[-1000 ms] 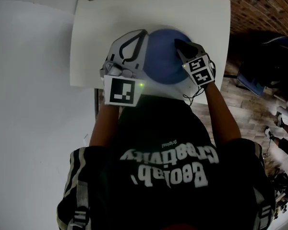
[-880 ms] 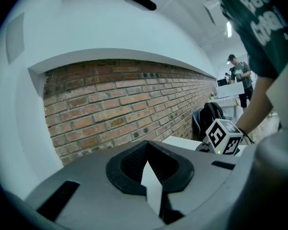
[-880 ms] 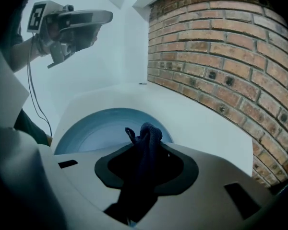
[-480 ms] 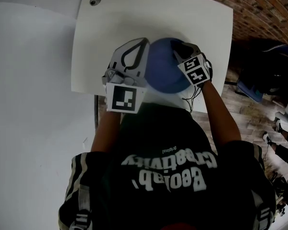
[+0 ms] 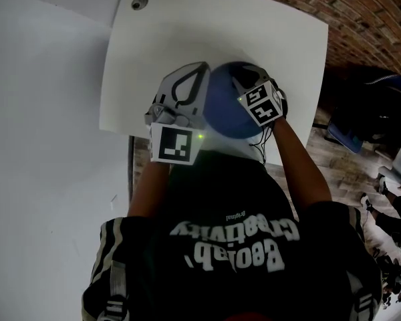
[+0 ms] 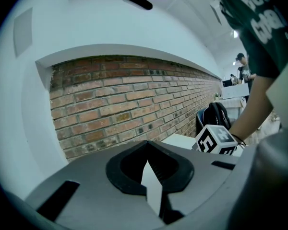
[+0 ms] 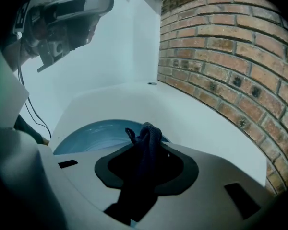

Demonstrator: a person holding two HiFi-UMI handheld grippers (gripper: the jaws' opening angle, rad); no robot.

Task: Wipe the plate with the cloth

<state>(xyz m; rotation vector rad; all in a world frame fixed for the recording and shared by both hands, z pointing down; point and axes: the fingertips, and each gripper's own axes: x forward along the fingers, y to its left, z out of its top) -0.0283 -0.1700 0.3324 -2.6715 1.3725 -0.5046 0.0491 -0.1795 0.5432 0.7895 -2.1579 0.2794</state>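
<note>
The main risk we see is the round, glossy blue plate [image 5: 227,109] skating on the smooth white bench [image 5: 180,25]. It sits close to the bench's near edge, and nothing pins it down. The left gripper [image 5: 190,79] hangs just beside the plate's left rim, apparently raised off the bench. Its jaws are drawn together on nothing we can name, with only a pale sliver between them. A hard sideways stroke could therefore push the plate towards that edge.

The right gripper [image 7: 144,176] is over the plate's right half, its jaws clamped on a dark navy cloth [image 7: 145,140]. Only a small crumpled tuft stands clear of the jaws, so pressing down may put hard grey plastic on the glaze rather than fabric. We cannot tell whether the cloth is touching the plate. A thin pinch like this could also let the cloth drag loose.

The cloth looks soft, knitted and limp. The plate is shallow and rigid, and it shines in faint concentric bands. The rough red brick wall [image 7: 221,47] curves behind.
</note>
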